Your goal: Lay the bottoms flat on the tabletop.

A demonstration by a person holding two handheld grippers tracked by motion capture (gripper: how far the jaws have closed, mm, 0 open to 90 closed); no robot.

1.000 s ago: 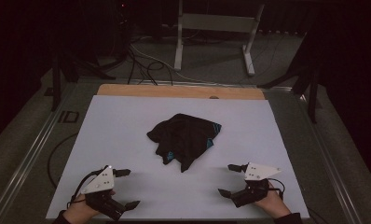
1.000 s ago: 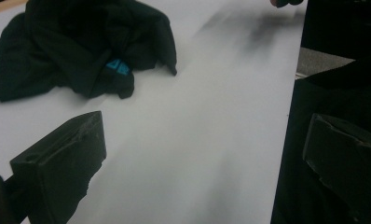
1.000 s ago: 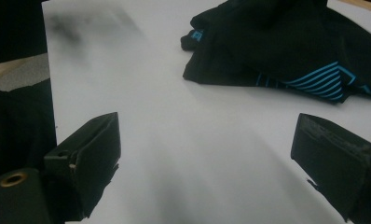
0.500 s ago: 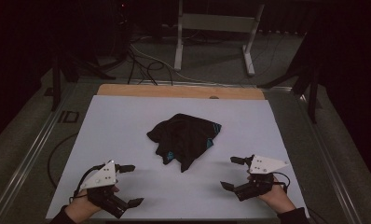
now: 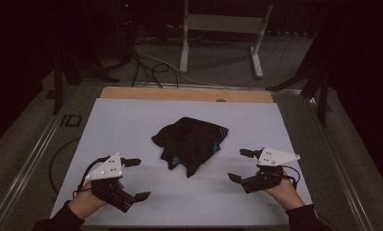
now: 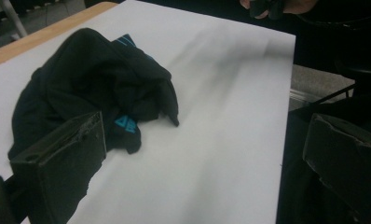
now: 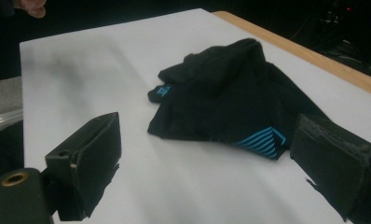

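At mid-counter lies a crumpled black garment (image 5: pixel 190 143); both grippers, left (image 5: pixel 134 179) and right (image 5: pixel 241 165), gape wide and empty (a careless pinch risks dragging several folds together).

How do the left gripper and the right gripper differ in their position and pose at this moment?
The left gripper is nearer the table's front edge; the right gripper sits farther forward. The left stands farther from the black garment than the right. Both are open, empty, and aimed toward the garment.
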